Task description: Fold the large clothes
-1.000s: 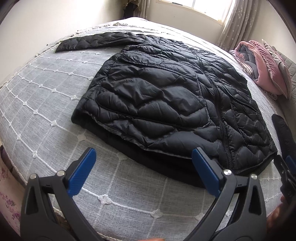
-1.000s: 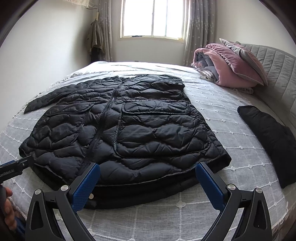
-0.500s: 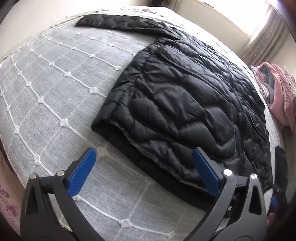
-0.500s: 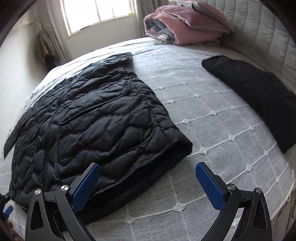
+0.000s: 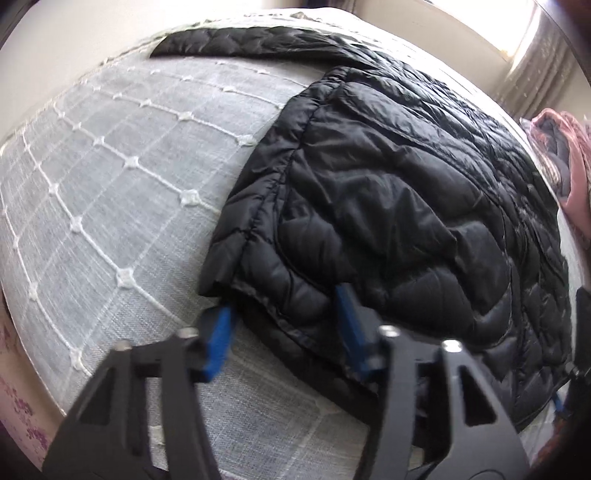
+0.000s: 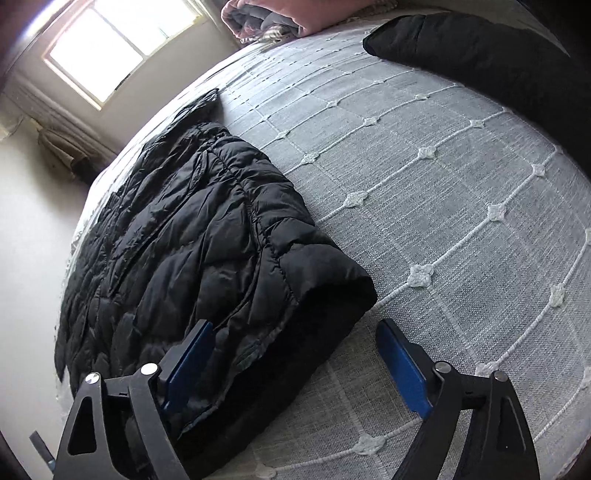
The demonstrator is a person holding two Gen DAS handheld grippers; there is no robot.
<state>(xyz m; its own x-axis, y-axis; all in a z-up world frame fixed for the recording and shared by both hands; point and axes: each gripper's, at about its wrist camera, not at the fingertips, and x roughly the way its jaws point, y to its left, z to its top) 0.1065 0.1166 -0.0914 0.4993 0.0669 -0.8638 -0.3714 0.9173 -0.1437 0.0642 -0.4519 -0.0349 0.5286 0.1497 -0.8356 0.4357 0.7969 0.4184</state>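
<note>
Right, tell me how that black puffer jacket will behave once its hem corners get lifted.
The black puffer jacket looks soft and quilted, so it will probably sag between the left gripper and right gripper. Its shiny shell may slip from the pads. The spread-out sleeve would likely trail behind.

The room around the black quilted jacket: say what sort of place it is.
Most likely a bedroom at home. The black quilted puffer jacket lies on a bed under a grey bedspread with white stitched diamonds, beside folded pink bedding and a curtained window.
</note>
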